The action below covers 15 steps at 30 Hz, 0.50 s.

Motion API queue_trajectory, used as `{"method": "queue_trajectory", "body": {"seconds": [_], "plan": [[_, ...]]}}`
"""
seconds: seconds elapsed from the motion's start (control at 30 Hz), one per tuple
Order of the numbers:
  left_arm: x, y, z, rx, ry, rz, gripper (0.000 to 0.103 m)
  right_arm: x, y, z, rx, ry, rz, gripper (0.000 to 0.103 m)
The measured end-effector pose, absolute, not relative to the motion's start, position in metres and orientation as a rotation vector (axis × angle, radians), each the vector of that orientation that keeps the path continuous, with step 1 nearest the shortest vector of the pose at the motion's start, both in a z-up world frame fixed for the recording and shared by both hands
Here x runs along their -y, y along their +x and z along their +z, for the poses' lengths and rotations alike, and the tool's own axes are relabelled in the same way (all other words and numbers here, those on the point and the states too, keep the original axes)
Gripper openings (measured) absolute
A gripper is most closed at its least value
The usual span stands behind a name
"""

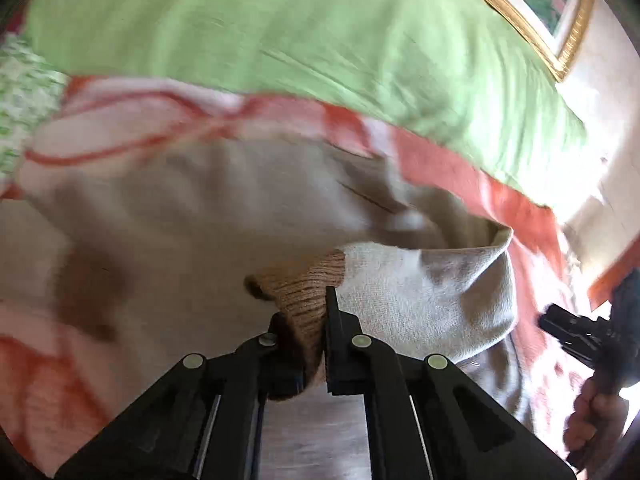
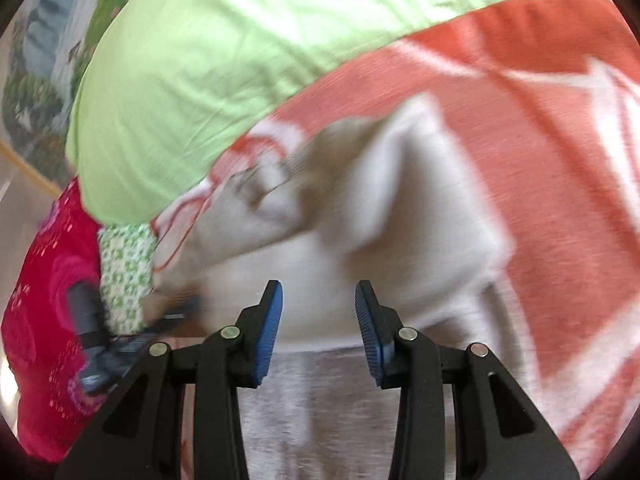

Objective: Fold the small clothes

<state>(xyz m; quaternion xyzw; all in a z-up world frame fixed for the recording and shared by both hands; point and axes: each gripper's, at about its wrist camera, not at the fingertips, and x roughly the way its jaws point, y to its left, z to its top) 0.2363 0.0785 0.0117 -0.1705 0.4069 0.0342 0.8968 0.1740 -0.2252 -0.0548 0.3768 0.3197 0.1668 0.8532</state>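
A beige garment (image 1: 224,216) with a brown ribbed cuff (image 1: 304,288) lies on an orange and white blanket (image 1: 520,216). My left gripper (image 1: 308,316) is shut on the brown cuff and lifts that sleeve a little. In the right wrist view the same garment (image 2: 360,216) is spread and blurred. My right gripper (image 2: 319,300) is open and empty, just above the garment's near edge, blue pads (image 2: 268,328) apart. The right gripper also shows at the right edge of the left wrist view (image 1: 576,332), held by a hand. The left gripper shows at the left of the right wrist view (image 2: 172,312).
A large light green pillow (image 1: 320,32) lies behind the blanket. A green patterned cloth (image 1: 24,104) and a pink-red cloth (image 2: 48,280) lie at the left. A gold-framed picture (image 1: 552,8) hangs on the wall.
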Motion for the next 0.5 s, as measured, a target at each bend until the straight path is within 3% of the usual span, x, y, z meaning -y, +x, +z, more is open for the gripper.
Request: {"method": "queue_trajectory", "body": {"seconds": [0.3,0.4,0.43,0.5], "plan": [[-0.144,0.213,-0.018,-0.904,-0.451,0.234,0.004,0.247,0.198,-0.079,-0.699,0.792,0.232,0.040],[-0.162,0.213,-0.026,-0.928,-0.530,0.248,0.002,0.250,0.214,-0.078,-0.693,0.772,0.222,0.051],[-0.162,0.214,-0.027,-0.941,-0.543,0.233,0.003,0.253,0.221,-0.078,-0.690,0.764,0.212,0.056],[-0.156,0.219,-0.029,-0.968,-0.566,0.184,0.015,0.257,0.227,-0.077,-0.687,0.768,0.209,0.057]]}}
